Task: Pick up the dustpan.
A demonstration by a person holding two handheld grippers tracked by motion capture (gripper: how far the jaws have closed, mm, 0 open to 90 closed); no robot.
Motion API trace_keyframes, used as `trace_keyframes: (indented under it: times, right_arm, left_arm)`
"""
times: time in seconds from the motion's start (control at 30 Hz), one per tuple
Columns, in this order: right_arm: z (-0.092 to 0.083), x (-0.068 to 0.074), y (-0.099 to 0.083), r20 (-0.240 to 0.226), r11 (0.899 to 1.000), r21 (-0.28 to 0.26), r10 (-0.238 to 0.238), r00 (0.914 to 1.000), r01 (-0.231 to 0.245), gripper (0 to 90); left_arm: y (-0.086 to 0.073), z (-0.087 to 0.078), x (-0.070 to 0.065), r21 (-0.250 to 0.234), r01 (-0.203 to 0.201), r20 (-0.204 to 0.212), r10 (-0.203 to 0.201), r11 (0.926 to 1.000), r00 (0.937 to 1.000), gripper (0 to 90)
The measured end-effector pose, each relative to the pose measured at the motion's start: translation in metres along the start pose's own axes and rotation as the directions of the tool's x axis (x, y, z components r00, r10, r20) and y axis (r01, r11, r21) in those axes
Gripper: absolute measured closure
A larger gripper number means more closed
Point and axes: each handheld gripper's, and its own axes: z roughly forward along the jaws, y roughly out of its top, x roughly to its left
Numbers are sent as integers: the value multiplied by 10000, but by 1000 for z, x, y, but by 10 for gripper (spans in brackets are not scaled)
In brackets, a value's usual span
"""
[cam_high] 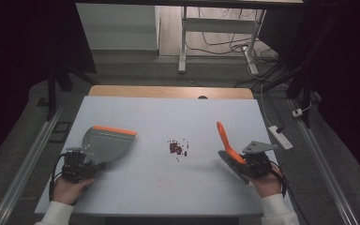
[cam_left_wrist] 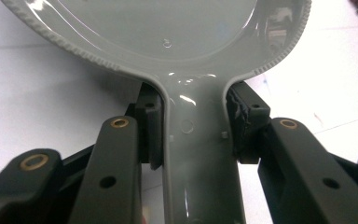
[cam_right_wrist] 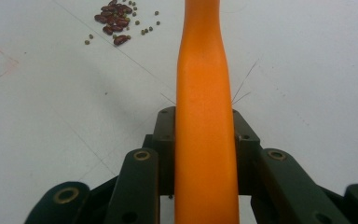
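We see a pale worktop (cam_high: 159, 183) from above, its far edge backed by a bare wooden strip (cam_high: 171, 92). At its middle lies a small heap of dark red beans (cam_high: 177, 148), with a few loose ones scattered just beside it. The left gripper (cam_high: 77, 165), held in the person's left hand (cam_high: 67, 187), has its jaws closed on the handle of a grey dustpan (cam_high: 104, 144); the left gripper view shows the pads pressing both sides of that handle (cam_left_wrist: 200, 140). The pan's orange lip (cam_high: 115, 130) points away from the person, well apart from the beans. The right gripper (cam_high: 255, 164), in the right hand (cam_high: 267, 185), has its jaws clamped on the orange handle of a brush (cam_high: 226, 140), which slants up and toward the beans; the right gripper view shows the handle (cam_right_wrist: 205, 116) running straight out between the jaws, beans beyond it. Around the worktop we note a grey floor (cam_high: 136, 70), white desk legs (cam_high: 183, 42), loose cables (cam_high: 225, 44) and a white power strip (cam_high: 281, 137) to the right.
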Motion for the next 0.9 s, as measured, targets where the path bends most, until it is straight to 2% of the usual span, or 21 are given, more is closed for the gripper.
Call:
trace_keyframes:
  times: [0.1, 0.27, 0.33, 0.5, 0.73, 0.9]
  right_arm:
    - [0, 1, 1, 5, 10000, -22, -24, 10000, 24, 703]
    - [-1, 2, 2, 43, 9999, -98, -36, 10000, 37, 703]
    - [-1, 1, 2, 93, 9999, -110, -25, 10000, 26, 704]
    - [-2, 0, 2, 180, 9998, -172, 41, 9998, -38, 703]
    - [-1, 0, 3, 192, 9998, -161, 97, 9998, -94, 703]
    - [-2, -1, 4, 217, 9998, -175, 81, 9997, -77, 703]
  left_arm:
    - [1, -2, 3, -248, -143, 255, 149, 9996, 9996, 614]
    - [5, -4, 4, -374, -539, 517, 558, 9978, 9971, 614]
    - [7, -5, 4, -479, -710, 724, 743, 9963, 9946, 614]
    - [14, -2, 3, -609, -1065, 858, 1115, 9924, 9901, 614]
    - [23, 1, 0, -757, -1493, 1232, 1578, 9859, 9797, 614]
    - [33, 3, -4, -763, -1782, 1296, 1869, 9810, 9738, 614]
